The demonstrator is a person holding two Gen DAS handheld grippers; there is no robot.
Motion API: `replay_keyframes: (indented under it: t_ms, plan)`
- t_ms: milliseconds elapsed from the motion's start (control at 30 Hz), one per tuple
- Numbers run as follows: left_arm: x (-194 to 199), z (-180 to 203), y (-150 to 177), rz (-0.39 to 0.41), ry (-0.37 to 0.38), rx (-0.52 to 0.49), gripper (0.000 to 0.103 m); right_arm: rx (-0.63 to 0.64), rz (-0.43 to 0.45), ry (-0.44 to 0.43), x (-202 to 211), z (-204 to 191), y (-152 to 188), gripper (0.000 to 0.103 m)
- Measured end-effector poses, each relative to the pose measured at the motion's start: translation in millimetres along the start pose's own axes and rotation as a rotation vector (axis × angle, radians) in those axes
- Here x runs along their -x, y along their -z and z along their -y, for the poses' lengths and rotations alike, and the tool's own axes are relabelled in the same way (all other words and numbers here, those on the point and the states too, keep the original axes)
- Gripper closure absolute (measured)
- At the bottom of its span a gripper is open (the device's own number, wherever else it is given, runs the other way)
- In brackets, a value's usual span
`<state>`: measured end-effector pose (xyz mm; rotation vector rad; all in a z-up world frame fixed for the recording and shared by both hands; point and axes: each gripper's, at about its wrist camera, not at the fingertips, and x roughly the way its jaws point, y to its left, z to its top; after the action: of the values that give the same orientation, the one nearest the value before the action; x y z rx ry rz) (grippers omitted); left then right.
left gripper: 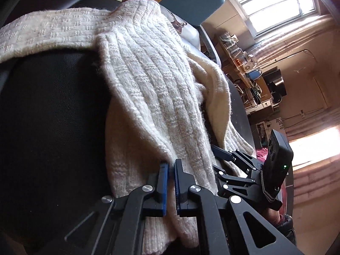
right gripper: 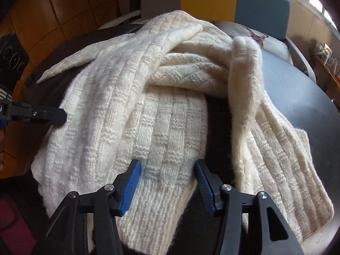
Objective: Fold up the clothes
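Left gripper (left gripper: pixel 171 165) pinches the cream knit sweater's (right gripper: pixel 161 114) edge so I can lift it; right gripper (right gripper: pixel 167 167) gapes empty astride the hem, ready to bite.

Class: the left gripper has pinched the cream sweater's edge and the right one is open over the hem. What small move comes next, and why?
Probably close the right gripper on the hem: its jaws stand open around the knit, while the left gripper already pinches the sweater, so both hands can lift it.

1 knit sweater (right gripper: pixel 148 114), 2 grippers (left gripper: pixel 171 167) (right gripper: pixel 167 170), 1 table (right gripper: pixel 297 97).
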<state>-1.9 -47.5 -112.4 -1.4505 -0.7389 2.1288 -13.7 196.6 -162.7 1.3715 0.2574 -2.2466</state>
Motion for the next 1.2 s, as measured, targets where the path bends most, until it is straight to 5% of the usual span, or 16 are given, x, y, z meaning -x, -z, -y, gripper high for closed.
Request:
replay_keyframes:
  t_ms: [267,600,800,900,1033,1100,1167,1200]
  plan:
    - [35,-25,-9,0.114,0.021,0.072,0.098,0.031,-0.007,0.022,0,2,5,0.049]
    - [88,-96,-23,0.235,-0.123,0.180,0.098,-0.021,-0.009,0.053,6,7,10,0.043]
    - [93,-104,-15,0.225,-0.176,0.163,0.097,-0.028,-0.014,0.109,25,3,2,0.042]
    - [89,-104,-10,0.205,-0.198,0.151,0.097,-0.027,0.054,0.023,44,-5,-5,0.040]
    - [82,-103,-8,0.185,-0.188,0.153,0.097,0.001,0.009,-0.045,31,-21,-14,0.041]
    - [78,-101,-7,0.174,-0.189,0.149,0.096,-0.005,-0.027,-0.049,17,-25,-18,0.053]
    - [70,-97,-7,0.148,-0.208,0.127,0.096,-0.009,-0.054,-0.031,6,-25,-17,0.079]
    - [66,-94,-6,0.139,-0.222,0.111,0.096,-0.007,-0.064,-0.016,2,-24,-16,0.079]
